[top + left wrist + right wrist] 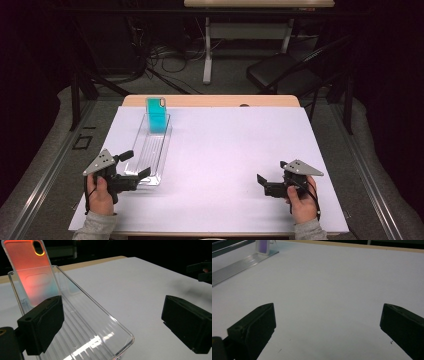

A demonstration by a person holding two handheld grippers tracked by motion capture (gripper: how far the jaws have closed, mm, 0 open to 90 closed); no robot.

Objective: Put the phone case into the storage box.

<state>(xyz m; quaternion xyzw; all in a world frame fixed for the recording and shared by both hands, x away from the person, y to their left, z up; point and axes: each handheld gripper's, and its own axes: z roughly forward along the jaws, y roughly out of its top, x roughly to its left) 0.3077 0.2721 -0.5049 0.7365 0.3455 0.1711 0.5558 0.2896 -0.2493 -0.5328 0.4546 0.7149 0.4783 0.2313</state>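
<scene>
A clear ribbed plastic tray lies lengthwise on the left of the white table. A phone case stands upright at the tray's far end; it looks teal from above and orange-pink in the left gripper view. My left gripper is open at the tray's near end, with its jaws straddling the near corner. My right gripper is open over bare table at the right front, holding nothing. In the right gripper view the tray and case sit far off at the upper left.
The table's white cover is bare between the grippers. A wooden edge strip runs along the far side. Beyond it are a black chair, cables on the floor and another table's leg.
</scene>
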